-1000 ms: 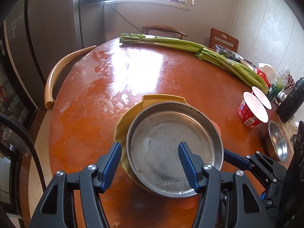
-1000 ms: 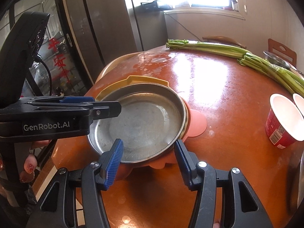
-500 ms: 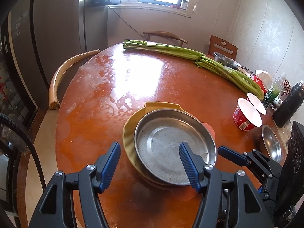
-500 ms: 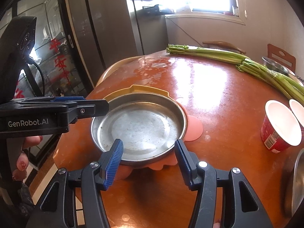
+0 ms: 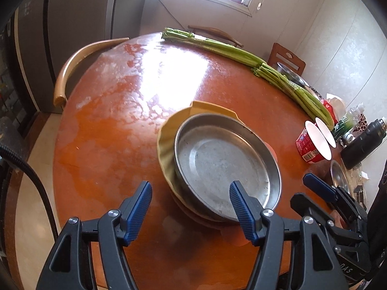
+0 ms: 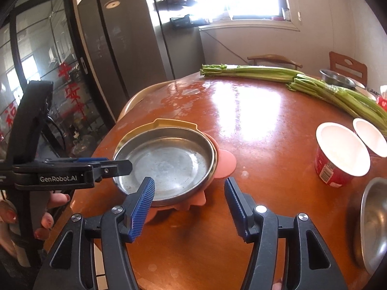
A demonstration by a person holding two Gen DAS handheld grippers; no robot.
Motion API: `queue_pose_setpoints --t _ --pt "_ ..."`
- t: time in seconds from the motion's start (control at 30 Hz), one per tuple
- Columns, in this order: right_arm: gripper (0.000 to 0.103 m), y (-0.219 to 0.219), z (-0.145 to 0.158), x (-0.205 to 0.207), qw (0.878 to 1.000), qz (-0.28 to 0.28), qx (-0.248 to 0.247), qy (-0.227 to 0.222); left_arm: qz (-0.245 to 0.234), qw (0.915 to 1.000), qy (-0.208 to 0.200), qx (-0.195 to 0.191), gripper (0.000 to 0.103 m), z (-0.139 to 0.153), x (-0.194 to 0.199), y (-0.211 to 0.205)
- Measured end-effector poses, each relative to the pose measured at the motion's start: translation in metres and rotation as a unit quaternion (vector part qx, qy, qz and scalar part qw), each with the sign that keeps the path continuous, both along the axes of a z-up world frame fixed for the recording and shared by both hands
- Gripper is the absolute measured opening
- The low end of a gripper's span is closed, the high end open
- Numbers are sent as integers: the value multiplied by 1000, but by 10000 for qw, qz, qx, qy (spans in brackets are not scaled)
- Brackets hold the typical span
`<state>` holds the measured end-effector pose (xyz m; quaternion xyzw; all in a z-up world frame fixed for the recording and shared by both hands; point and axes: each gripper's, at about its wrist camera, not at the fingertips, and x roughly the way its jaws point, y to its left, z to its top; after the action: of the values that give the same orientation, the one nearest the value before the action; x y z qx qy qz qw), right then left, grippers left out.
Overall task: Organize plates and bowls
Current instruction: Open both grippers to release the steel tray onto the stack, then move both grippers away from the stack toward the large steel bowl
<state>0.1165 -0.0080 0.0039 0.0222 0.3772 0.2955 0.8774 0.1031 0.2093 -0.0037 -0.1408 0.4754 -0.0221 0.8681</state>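
Stack: steel pan [image 5: 225, 166] nested on plates | my left gripper [image 5: 191, 209] wide, empty, pan at 12 o'clock | right gripper [image 6: 188, 204] wide, empty, pan at 11 o'clock; both jaws just opening.

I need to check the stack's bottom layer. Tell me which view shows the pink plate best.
The right wrist view: the pink plate juts out from under the metal pan at its right and near sides. The left wrist view shows only slivers of it.

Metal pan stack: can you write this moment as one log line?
metal pan: atop yellow plate, pink plate | left gripper: open, empty | right gripper: open, empty | both just opening
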Motion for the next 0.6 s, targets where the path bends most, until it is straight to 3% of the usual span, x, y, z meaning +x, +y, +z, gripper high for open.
queue_pose_setpoints --t 0.6 --pt "62 -7 -23 5 9993 -36 64 371 -170 9997 127 101 69 -13 29 -31"
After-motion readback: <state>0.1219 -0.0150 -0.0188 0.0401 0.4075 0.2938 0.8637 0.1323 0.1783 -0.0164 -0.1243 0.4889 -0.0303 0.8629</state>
